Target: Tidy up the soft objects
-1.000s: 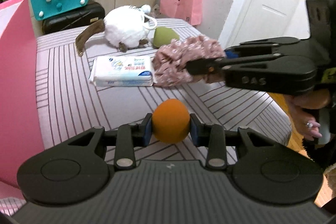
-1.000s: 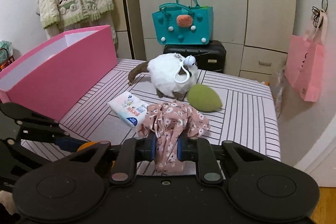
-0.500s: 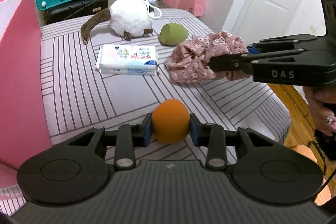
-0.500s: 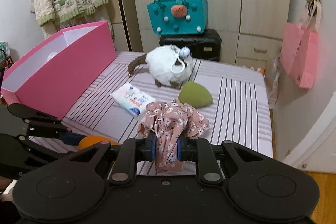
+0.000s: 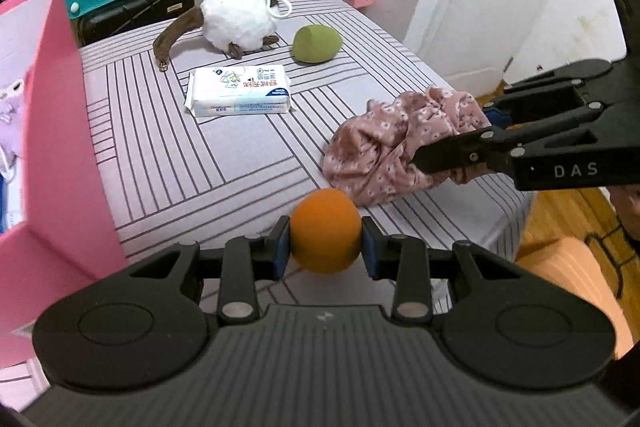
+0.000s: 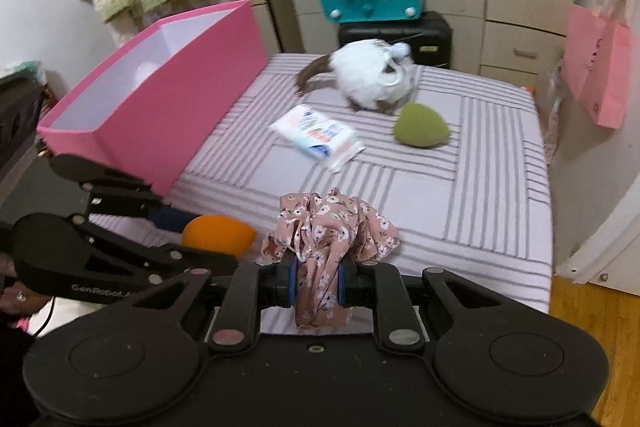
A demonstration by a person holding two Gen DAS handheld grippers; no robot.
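1. Bedroom setup: striped bed [image 5: 240,155] with the soft stuff spread over it, and a pink box [image 6: 168,95] standing along its left edge, open at the top.
2. Left gripper [image 5: 325,254] is clamped on the orange sponge ball [image 5: 325,241], pads pressing on its two sides, lifted clear of the bed's near edge. Feels like it'd be super light and squishy, so a squeeze across the middle is plenty; too hard and it just deforms.
3. Right gripper [image 6: 317,283] is pinched tight on the pink floral cloth [image 6: 328,239], holding a bunched fold with the rest flopping loose, near the bed's near right corner. It's limp, weighs nothing, won't slip much, but hanging bits can snag on the box wall.
4. Not yet picked up: white plush toy [image 5: 236,21] near the far edge, green sponge [image 5: 316,43] just right of it, and a tissue pack [image 5: 240,89] mid-bed.
5. My guess for those: grab the plush by its fat body, not the cord; the pack across its short side, since the wrapper looks slick.
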